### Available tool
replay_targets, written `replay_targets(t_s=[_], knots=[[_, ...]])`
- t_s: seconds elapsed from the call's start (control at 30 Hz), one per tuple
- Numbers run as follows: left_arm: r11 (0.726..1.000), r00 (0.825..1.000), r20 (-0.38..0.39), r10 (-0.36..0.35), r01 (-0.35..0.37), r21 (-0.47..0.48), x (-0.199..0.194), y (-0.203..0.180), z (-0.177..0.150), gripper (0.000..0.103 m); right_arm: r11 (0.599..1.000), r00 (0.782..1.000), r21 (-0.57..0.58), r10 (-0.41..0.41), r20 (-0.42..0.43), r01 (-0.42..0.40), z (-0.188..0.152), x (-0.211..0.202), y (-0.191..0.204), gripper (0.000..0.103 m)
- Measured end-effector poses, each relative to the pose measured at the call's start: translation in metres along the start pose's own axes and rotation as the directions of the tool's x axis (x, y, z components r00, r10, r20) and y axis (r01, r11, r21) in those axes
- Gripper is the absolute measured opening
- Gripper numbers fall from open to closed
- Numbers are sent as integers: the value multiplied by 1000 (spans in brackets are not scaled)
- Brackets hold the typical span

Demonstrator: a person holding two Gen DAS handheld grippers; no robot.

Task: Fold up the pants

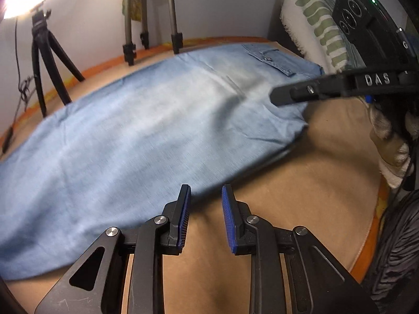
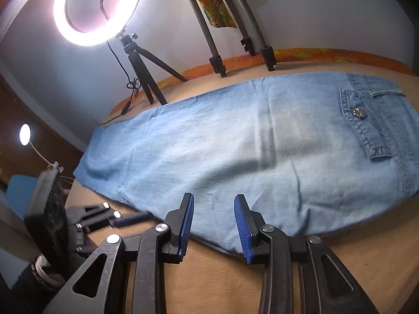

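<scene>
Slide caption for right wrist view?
Right gripper, jaws open, at near edge of light-blue pants lying flat on tan surface.

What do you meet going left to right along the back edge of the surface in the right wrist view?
Ring light on its black tripod → first grey stand leg → second grey stand leg → back pocket of the pants.

Tan-covered bed (image 2: 340, 267) with light-blue pants (image 2: 248, 151) spread flat, two tripods (image 2: 146, 76) along its far edge.
</scene>
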State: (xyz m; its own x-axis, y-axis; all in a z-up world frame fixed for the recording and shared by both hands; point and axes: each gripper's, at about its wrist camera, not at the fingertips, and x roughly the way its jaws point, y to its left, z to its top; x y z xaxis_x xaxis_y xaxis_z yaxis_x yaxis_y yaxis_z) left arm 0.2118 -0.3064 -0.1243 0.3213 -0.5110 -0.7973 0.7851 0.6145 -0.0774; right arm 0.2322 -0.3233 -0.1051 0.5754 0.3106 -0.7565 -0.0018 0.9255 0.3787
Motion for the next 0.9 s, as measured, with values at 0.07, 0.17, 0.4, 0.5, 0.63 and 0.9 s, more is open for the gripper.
replay_targets(t_s=[0.07, 0.17, 0.4, 0.5, 0.63, 0.9], knots=[[1000, 1000, 1, 12, -12, -3, 1, 2, 0, 27, 1000, 1000, -3, 0, -10, 0, -2, 1, -2, 34], [1000, 1000, -1, 20, -20, -1, 2, 5, 0, 27, 999, 999, -12, -47, -15, 46, -6, -5, -5, 34], [995, 998, 38, 40, -36, -93, -16, 24, 2, 29, 996, 995, -13, -91, -39, 90, -10, -5, -16, 35], [988, 995, 85, 57, -44, -148, -37, 38, 2, 34, 992, 993, -55, -113, -35, 111, -11, -3, -5, 35], [968, 985, 134, 105, -70, -242, -66, 67, -4, 50, 986, 992, -106, -124, 15, 125, -8, -12, 16, 40], [895, 972, 135, 193, -118, -430, -107, 147, -40, 57, 964, 988, -217, -142, 67, 154, -4, -11, 64, 49]])
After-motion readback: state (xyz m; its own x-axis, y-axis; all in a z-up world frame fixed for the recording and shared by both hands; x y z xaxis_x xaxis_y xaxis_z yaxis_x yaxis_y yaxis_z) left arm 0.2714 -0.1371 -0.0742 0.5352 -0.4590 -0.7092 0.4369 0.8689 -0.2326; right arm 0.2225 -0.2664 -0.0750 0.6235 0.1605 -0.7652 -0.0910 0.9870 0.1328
